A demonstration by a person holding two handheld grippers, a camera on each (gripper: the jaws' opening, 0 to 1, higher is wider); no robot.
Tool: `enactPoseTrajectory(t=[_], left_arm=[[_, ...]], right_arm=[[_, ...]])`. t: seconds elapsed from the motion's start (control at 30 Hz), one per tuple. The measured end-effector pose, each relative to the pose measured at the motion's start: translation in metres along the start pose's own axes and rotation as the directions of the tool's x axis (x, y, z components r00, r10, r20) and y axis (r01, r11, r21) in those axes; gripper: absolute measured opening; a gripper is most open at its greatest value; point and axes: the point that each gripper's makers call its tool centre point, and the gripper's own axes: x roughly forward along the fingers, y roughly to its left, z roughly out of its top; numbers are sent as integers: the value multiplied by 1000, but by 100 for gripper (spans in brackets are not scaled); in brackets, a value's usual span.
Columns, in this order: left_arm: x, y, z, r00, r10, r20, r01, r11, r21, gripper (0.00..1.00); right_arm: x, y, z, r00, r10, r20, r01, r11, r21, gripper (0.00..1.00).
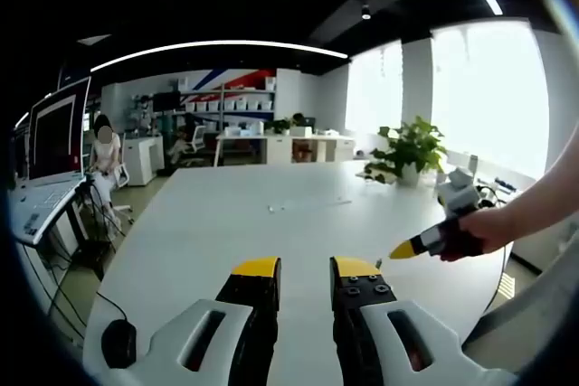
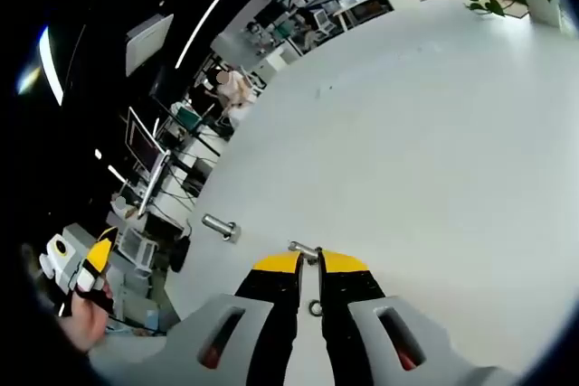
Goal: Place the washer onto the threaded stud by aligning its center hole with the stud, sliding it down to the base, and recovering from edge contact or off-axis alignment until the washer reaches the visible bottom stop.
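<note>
White bench point(image 2: 434, 133) spans both views. Left tool point(image 1: 306, 268) hovers with tips apart, holding nothing. Right tool point(image 2: 309, 264) nearly closed; small washer point(image 2: 314, 307) lies between its jaws, threaded stud point(image 2: 220, 226) just beside.

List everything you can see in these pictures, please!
table: one, white, beneath both grippers
stud: one, silver, on the table left of the right jaws
washer: one, silver, apparently pinched at the right jaws' tips
potted plant: one, green, table's far right
laptop: one, dark screen, left of the table
mouse: one, black, by the near left corner
seated person: one, far left
hand: one, holding the right gripper
left gripper: yellow-tipped jaws apart, empty
right gripper: yellow-tipped jaws shut
</note>
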Motion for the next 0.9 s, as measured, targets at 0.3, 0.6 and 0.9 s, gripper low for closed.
enactPoseTrajectory(t=[0.3, 0.6, 0.9], left_arm=[[-1, 0, 3, 1000, 1, 10, -1, 1000, 2, 20], [-2, 0, 5, 1000, 0, 18, 0, 1000, -1, 20], [-2, 1, 8, 1000, 2, 29, -2, 1000, -8, 20]], right_arm=[[1, 4, -30, 989, -94, -112, 58, 957, -285, 11], [3, 5, -38, 984, -115, -138, 68, 950, -306, 11], [2, -7, -39, 971, -169, -167, 112, 945, -307, 11]])
